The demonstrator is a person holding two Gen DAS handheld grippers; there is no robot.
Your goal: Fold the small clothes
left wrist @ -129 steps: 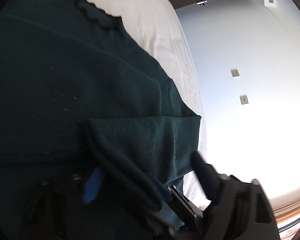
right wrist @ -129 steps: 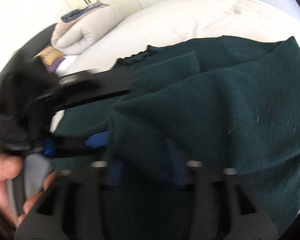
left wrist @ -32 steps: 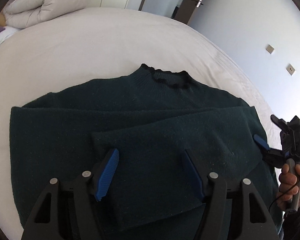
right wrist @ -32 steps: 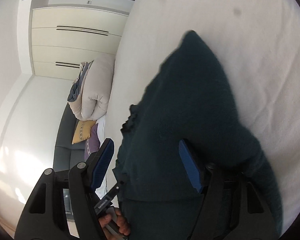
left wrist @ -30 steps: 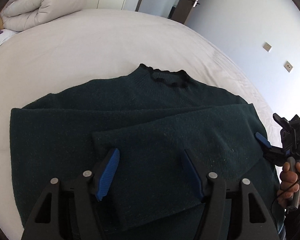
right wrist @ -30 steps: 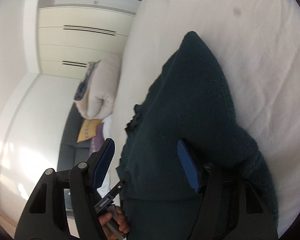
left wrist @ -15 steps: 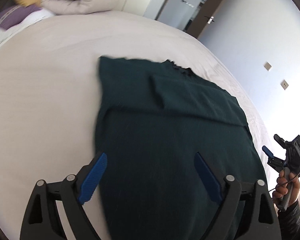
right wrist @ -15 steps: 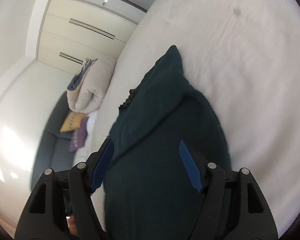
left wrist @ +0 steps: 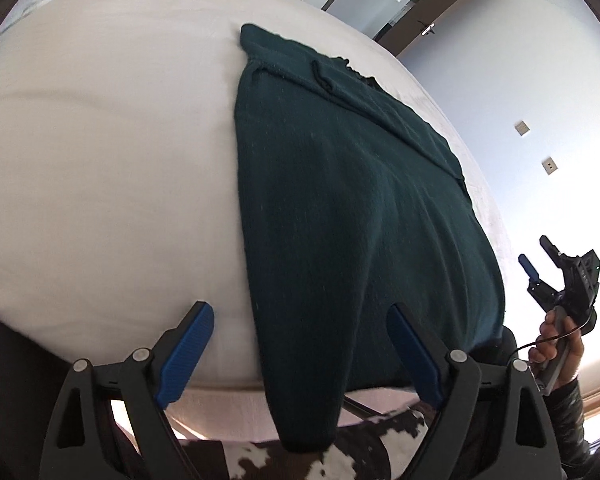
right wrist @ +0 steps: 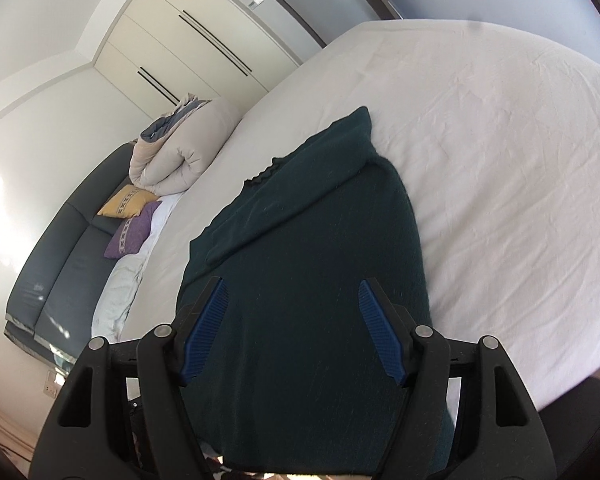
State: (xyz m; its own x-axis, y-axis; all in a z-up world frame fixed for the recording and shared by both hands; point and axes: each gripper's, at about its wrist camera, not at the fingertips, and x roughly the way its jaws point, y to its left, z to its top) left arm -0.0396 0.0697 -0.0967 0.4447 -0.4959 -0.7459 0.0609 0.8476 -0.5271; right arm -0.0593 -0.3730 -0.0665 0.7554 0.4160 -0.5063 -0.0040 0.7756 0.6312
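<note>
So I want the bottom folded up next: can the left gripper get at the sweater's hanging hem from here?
Probably yes. The left gripper is open, the hem of the sweater hangs over the bed edge right between its jaws, and nothing blocks it.

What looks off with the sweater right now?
The dark green sweater lies askew on the bed; its lower end hangs over the edge instead of lying flat. No damage visible.

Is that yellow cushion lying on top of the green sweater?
No: in the right wrist view the yellow cushion sits by the dark headboard, well away from the sweater spread on the bed.
</note>
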